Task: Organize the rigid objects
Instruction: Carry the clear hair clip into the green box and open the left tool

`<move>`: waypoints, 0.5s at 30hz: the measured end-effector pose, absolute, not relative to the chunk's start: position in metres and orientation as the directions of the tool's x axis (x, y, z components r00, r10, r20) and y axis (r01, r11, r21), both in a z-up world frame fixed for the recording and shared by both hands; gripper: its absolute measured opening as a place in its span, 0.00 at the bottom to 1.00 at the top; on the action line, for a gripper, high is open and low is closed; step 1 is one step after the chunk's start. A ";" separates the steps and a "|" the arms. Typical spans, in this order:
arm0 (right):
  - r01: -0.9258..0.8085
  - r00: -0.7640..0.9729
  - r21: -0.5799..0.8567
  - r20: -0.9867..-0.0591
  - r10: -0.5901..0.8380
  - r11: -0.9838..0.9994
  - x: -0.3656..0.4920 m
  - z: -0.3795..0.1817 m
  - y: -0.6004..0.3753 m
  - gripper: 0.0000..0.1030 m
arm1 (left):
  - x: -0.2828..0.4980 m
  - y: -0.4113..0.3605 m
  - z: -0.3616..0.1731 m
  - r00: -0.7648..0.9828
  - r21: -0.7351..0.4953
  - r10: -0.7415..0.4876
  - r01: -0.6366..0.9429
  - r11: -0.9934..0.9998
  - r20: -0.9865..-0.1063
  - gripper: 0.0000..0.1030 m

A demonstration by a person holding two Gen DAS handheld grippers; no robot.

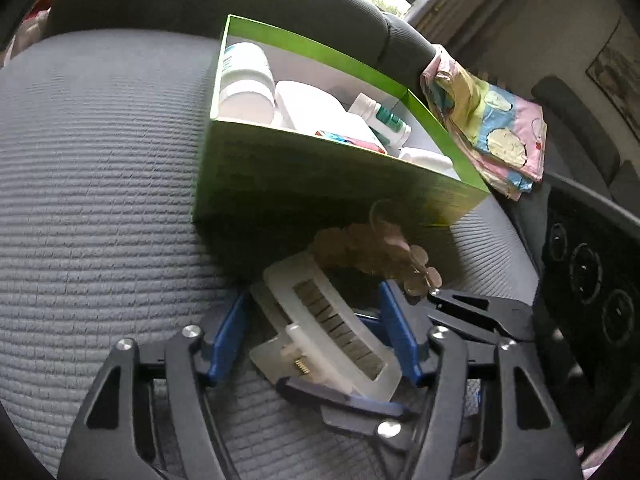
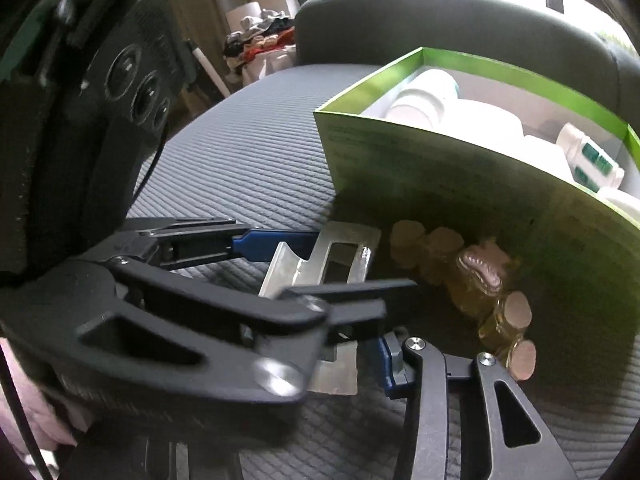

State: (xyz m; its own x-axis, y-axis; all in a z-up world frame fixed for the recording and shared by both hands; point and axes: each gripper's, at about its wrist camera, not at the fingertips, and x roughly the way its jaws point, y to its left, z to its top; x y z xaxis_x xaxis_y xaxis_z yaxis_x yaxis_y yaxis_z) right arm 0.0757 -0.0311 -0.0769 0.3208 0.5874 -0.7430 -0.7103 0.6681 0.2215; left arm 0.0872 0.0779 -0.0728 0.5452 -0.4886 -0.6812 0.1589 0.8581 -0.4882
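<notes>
Left hand-held gripper (image 1: 316,336) spread, straddling translucent white plastic clip (image 1: 332,332) on grey quilted seat cushion (image 1: 100,200) before green cardboard box (image 1: 320,172). Right hand-held gripper (image 2: 360,332): cannot tell. Pinch squarely; avoid amber toy (image 1: 376,256).

Left gripper's body (image 2: 180,320) motion-blurred, lower left of right wrist view, hiding lower half of translucent clip (image 2: 340,256); box's (image 2: 460,208) right end cut off.

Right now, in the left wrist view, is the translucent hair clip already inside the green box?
No. The translucent hair clip lies on the grey cushion between the left gripper's blue fingers, in front of the green box.
</notes>
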 end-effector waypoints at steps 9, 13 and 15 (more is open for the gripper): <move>-0.732 0.279 0.279 -0.709 0.648 0.621 0.053 -0.064 -0.046 0.44 | 0.058 0.068 -0.057 0.566 -0.461 -0.465 0.163 0.872 -0.681 0.57; -0.744 0.278 0.277 -0.699 0.659 0.608 0.047 -0.055 -0.051 0.44 | 0.050 0.065 -0.043 0.582 -0.462 -0.472 0.178 0.869 -0.662 0.57; -0.754 0.281 0.269 -0.692 0.665 0.599 0.045 -0.047 -0.054 0.44 | 0.049 0.063 -0.034 0.590 -0.454 -0.472 0.191 0.870 -0.656 0.57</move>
